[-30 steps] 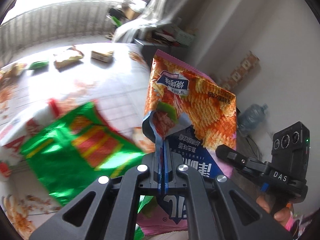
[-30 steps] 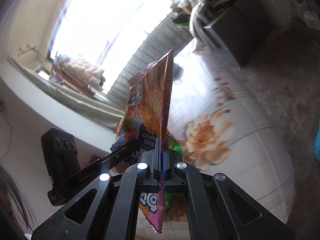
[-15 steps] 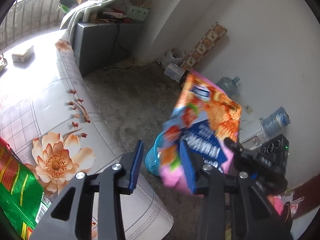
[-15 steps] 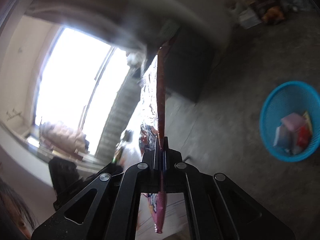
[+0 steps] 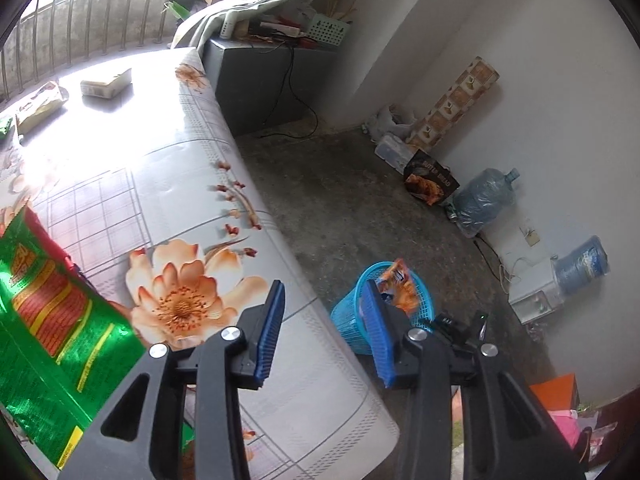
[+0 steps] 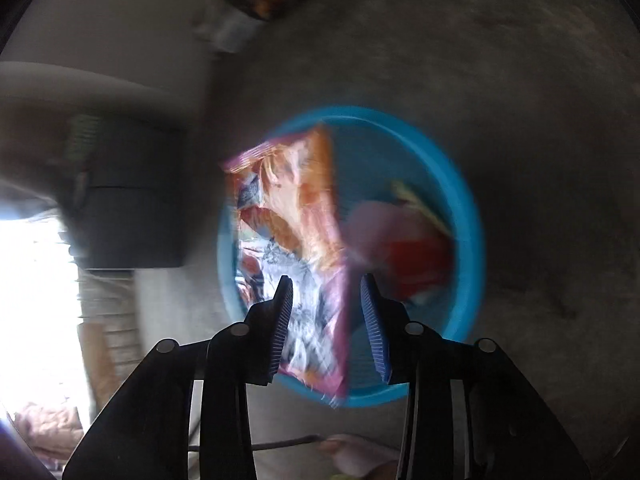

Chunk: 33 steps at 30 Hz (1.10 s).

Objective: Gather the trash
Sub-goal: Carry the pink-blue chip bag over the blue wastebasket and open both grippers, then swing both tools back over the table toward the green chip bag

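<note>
Left wrist oblique, right wrist overhead, sharing blue basket

Motion-blurred snack bag and blue basket contents.

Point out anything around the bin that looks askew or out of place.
The orange snack bag stands on end in the blue bin, its top poking above the rim rather than lying inside. The right view shows it tilted over the bin, though that picture is blurred. Nothing looks spilled on the floor beside the bin.
</note>
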Tool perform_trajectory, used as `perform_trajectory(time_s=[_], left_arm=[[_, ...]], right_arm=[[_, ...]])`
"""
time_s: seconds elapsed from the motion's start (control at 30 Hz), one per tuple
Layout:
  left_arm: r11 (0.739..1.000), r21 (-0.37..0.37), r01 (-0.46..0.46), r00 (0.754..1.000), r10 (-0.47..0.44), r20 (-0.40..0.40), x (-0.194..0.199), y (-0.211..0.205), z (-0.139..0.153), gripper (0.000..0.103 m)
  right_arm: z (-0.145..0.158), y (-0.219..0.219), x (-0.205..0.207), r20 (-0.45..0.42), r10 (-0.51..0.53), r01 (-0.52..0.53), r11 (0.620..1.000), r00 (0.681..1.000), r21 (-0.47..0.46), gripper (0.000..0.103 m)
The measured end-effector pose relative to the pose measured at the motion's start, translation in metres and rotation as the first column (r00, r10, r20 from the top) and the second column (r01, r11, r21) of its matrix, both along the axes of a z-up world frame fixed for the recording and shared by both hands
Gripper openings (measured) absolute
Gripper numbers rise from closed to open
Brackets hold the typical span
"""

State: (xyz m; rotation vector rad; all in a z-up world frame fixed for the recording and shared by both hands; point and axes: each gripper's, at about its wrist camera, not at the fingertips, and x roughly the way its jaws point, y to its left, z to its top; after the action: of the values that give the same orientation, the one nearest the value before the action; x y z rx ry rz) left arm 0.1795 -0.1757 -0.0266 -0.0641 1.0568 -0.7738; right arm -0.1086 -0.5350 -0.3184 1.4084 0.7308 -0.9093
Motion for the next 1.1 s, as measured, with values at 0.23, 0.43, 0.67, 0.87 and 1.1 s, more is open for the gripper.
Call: perform_trajectory(time_s=[0.23, 0.43, 0.67, 0.87, 1.1], left_arm=[[1.000, 0.022, -0.010, 1.000, 0.010, 0.027, 0.001, 0.009, 0.000, 0.041], [0.999, 0.017, -0.035, 0.998, 0.034, 0.061, 0.000, 0.021, 0.011, 0.048], [0.993, 0.050, -0.111, 0.982, 0.102, 0.162, -0.004, 0.063, 0.034, 0.068], [0.966, 0.081, -0.245, 0.944, 0.219, 0.246, 0.001, 0.129, 0.053, 0.077], [0.908, 0.059, -0.414, 0.882, 0.384, 0.274, 0.000, 0.205, 0.063, 0.081]], right_arm=[[0.037, 0.009, -0.001, -0.063, 0.093, -0.100, 0.988, 0.994, -0.118, 0.045], [0.062, 0.015, 0.057, -0.109, 0.314, -0.331, 0.921, 0.943, -0.204, 0.045], [0.065, 0.024, 0.104, -0.109, 0.383, -0.397, 0.899, 0.917, -0.183, 0.046], [0.100, 0.049, 0.130, -0.065, 0.463, -0.464, 0.854, 0.884, -0.234, 0.054], [0.171, 0.093, 0.148, 0.078, 0.570, -0.524, 0.794, 0.818, -0.308, 0.060]])
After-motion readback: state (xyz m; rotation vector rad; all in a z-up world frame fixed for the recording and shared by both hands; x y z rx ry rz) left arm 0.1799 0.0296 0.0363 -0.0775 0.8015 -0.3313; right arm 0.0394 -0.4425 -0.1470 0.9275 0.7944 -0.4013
